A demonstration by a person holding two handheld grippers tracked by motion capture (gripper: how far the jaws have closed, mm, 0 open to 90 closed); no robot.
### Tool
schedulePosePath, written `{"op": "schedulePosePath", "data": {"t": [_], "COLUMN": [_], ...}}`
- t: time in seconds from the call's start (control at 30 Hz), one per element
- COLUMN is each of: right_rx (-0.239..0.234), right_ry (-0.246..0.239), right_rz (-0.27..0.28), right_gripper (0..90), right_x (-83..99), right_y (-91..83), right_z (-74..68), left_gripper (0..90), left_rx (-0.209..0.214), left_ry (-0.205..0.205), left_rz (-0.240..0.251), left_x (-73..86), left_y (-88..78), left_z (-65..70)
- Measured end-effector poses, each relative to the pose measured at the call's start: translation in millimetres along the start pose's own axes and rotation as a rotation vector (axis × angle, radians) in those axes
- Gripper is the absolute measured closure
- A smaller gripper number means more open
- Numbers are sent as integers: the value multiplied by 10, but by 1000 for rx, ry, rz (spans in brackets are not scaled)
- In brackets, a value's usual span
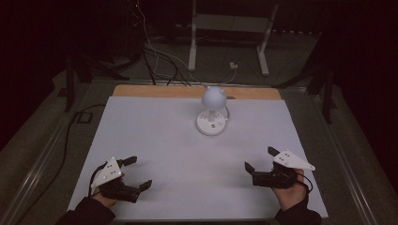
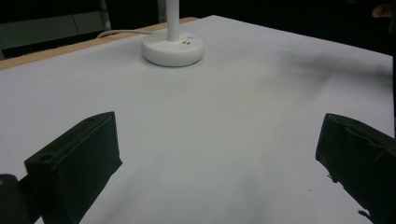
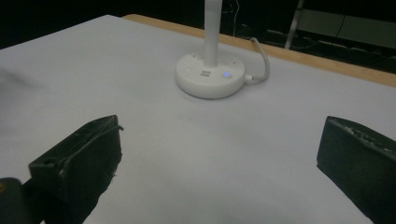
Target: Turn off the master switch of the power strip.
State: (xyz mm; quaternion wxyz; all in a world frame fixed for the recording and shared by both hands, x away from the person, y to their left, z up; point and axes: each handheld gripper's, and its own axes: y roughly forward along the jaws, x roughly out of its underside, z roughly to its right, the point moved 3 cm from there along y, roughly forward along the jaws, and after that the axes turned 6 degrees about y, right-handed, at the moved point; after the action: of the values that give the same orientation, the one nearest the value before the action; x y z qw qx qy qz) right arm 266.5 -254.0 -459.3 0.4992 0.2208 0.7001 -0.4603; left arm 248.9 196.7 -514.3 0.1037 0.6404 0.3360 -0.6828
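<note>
Both sets of fingers are spread wide and hold nothing: the left gripper (image 1: pixel 136 172) sits at the near left of the white bench (image 1: pixel 155 140), the right gripper (image 1: pixel 261 159) at the near right, both well apart from the small white lamp (image 1: pixel 212 111) standing far and centre. The lamp looks top-heavy, a round head on a thin stem over a round base (image 3: pixel 210 74), so a push high on the stem would likely tip it. Its cable (image 3: pixel 261 58) trails off the far edge; dragging the base toward the near side could pull it taut and tug the lamp over.
</note>
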Motion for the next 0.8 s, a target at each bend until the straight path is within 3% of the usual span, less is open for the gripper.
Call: {"op": "schedulePosePath", "data": {"t": [0.8], "right_rx": [-40], "right_ry": [-35], "right_rz": [22], "right_gripper": [0], "right_x": [-381], "right_y": [241], "right_z": [-119], "left_gripper": [3], "left_rx": [-2], "left_ry": [-2], "left_rz": [4], "left_x": [-7], "left_y": [-8], "left_z": [-3]}}
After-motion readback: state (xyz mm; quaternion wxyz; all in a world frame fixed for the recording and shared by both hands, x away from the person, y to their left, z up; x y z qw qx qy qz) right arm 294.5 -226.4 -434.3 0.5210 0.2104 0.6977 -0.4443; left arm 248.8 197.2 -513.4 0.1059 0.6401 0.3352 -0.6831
